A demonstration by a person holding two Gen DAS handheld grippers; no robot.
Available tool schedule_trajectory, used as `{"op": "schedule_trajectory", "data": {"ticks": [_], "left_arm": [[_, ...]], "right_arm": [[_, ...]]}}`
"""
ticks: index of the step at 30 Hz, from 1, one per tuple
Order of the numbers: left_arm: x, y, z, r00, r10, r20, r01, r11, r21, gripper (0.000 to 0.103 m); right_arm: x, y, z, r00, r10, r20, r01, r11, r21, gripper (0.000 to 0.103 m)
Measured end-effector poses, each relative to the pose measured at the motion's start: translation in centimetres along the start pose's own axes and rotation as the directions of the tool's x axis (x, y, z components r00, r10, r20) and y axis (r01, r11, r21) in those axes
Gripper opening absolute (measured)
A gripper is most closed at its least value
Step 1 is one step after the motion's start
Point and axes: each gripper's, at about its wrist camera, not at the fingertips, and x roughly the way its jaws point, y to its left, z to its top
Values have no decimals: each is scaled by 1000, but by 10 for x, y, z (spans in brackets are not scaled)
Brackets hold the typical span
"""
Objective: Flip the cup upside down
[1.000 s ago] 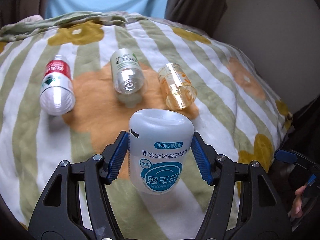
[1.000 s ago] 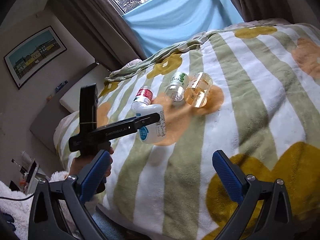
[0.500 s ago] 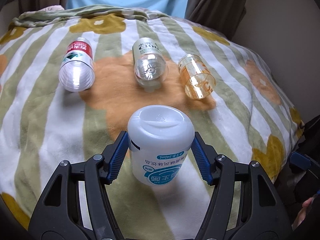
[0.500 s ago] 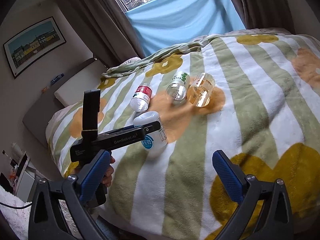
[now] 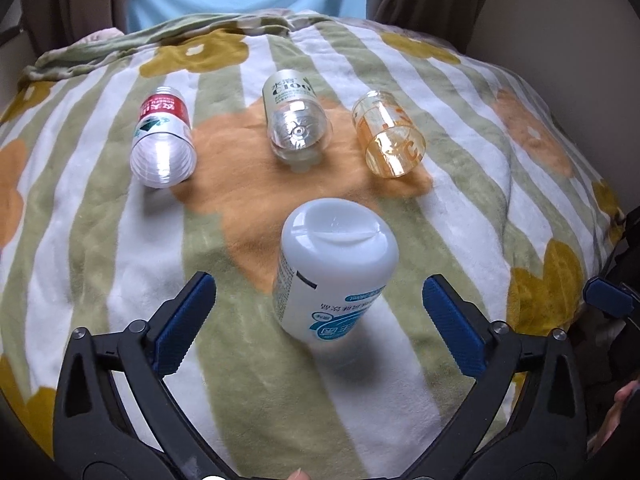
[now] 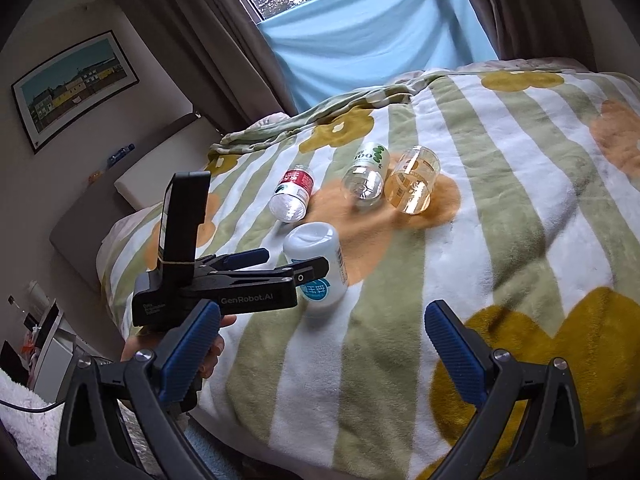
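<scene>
Left gripper [image 5: 318,322], clenched on the white plastic cup [image 5: 334,270] half a second ago, is now gaping; the cup is standing inverted, slightly tilted, on the striped floral blanket [image 5: 100,240]. Right gripper [image 6: 320,344] is hanging spread, holding nothing.

Striped blanket [image 5: 100,240]; red-label bottle [image 5: 162,138] — clear bottle [image 5: 296,120]; framed picture [image 6: 74,86].

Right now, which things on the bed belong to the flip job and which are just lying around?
Job:
white bottle, standing base-up on the blanket
left gripper, open around it

Lying about:
red-label bottle
clear bottle
orange cup
right gripper, open, idle
</scene>
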Motion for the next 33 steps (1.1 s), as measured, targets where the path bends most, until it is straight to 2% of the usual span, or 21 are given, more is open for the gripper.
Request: {"op": "schedule_trajectory", "data": {"ticks": [10, 14, 17, 19, 21, 24, 26, 28, 29, 30, 33], "left_arm": [[-22, 6, 0, 1000, 6, 22, -5, 1000, -16, 103], [-58, 13, 5, 996, 12, 92, -9, 1000, -26, 103], [-99, 20, 11, 983, 42, 181, -36, 999, -33, 103], [-128, 25, 14, 967, 62, 247, -53, 998, -45, 103], [-155, 31, 16, 948, 76, 310, -60, 996, -64, 103], [-188, 41, 11, 914, 105, 392, -73, 993, -95, 103], [-204, 45, 3, 888, 140, 437, -100, 988, -114, 103], [-215, 48, -6, 866, 177, 468, -132, 983, -128, 103], [-218, 49, -10, 857, 188, 480, -141, 981, -132, 103], [-220, 50, -14, 849, 192, 492, -146, 981, -131, 103], [-222, 47, -23, 831, 201, 518, -166, 980, -112, 103]], "right_arm": [[-7, 7, 4, 1000, -22, 16, 22, 1000, -18, 102], [-15, 20, 16, 997, -55, 54, 58, 996, -63, 102], [-23, 38, 31, 987, -108, 117, 121, 986, -118, 102], [-29, 51, 42, 971, -156, 179, 184, 971, -150, 102], [-34, 64, 53, 947, -211, 243, 257, 950, -177, 102], [-38, 80, 62, 899, -284, 335, 355, 918, -175, 102], [-39, 87, 64, 856, -340, 389, 427, 889, -163, 102], [-38, 92, 59, 817, -391, 424, 491, 858, -155, 102], [-37, 94, 57, 804, -406, 434, 510, 846, -154, 102], [-36, 95, 56, 798, -414, 437, 520, 840, -154, 102], [-34, 95, 54, 799, -420, 431, 522, 839, -150, 102]]}}
